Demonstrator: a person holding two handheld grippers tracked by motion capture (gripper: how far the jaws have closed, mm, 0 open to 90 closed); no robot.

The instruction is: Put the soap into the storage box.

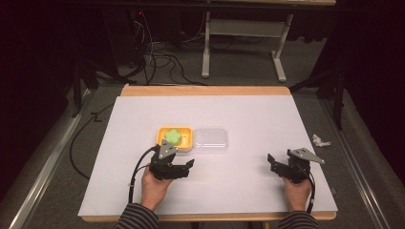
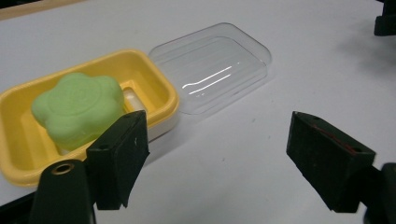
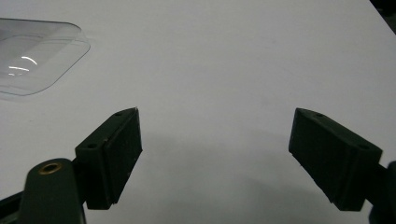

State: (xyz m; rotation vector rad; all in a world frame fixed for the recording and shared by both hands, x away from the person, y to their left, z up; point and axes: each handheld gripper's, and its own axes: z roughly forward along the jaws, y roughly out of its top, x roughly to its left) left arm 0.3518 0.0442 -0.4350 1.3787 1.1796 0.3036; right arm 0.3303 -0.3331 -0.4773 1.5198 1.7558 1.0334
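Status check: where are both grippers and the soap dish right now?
Left gripper open, empty, just short of the yellow soap dish. Right gripper open, empty, off to the side. Green soap in dish, clear lid beside it. Nothing in the way.

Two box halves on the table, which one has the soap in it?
The yellow tray, left of the clear lid: the green flower-shaped soap lies in it. The lid is empty.

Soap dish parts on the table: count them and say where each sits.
2. The yellow soap dish, holding a green soap, sits before the left gripper; the clear lid lies beside it, on its right in the high view.
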